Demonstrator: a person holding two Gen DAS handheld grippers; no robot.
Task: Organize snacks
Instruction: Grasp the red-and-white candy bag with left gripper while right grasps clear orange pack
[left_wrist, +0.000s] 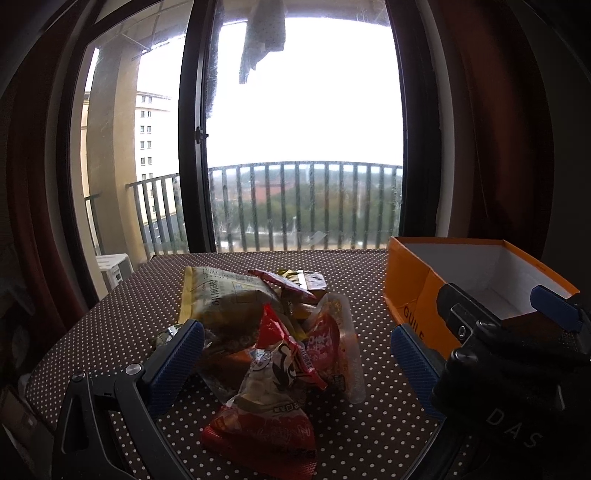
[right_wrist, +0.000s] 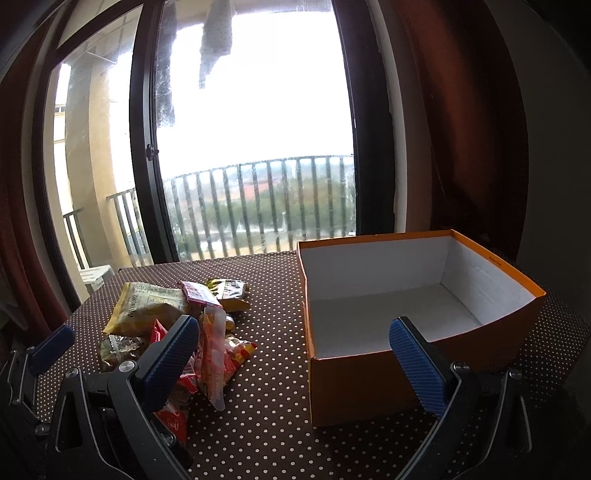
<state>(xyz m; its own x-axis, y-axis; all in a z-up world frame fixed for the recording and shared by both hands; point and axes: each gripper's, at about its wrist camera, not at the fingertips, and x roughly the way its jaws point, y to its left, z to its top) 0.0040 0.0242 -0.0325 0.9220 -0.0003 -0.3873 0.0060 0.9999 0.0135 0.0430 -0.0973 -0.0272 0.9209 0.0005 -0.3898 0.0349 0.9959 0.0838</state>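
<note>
A pile of snack packets lies on the brown dotted tablecloth (left_wrist: 351, 266): a yellow bag (left_wrist: 221, 299), a red packet (left_wrist: 273, 391) in front, and a clear pouch with red print (left_wrist: 332, 350). My left gripper (left_wrist: 295, 369) is open, its blue pads on either side of the red packet. An orange box (right_wrist: 369, 380) with a white, empty inside stands to the right of the pile (right_wrist: 166, 314). My right gripper (right_wrist: 293, 363) is open in front of the box's near left corner and holds nothing. It also shows in the left wrist view as a black body (left_wrist: 480, 332) before the orange box (left_wrist: 410, 295).
The table's far edge meets a tall glass balcony door (right_wrist: 258, 129) with a railing outside. Dark red curtains (right_wrist: 461, 110) hang to the right behind the box. Bare cloth (right_wrist: 266, 424) lies between the pile and the box.
</note>
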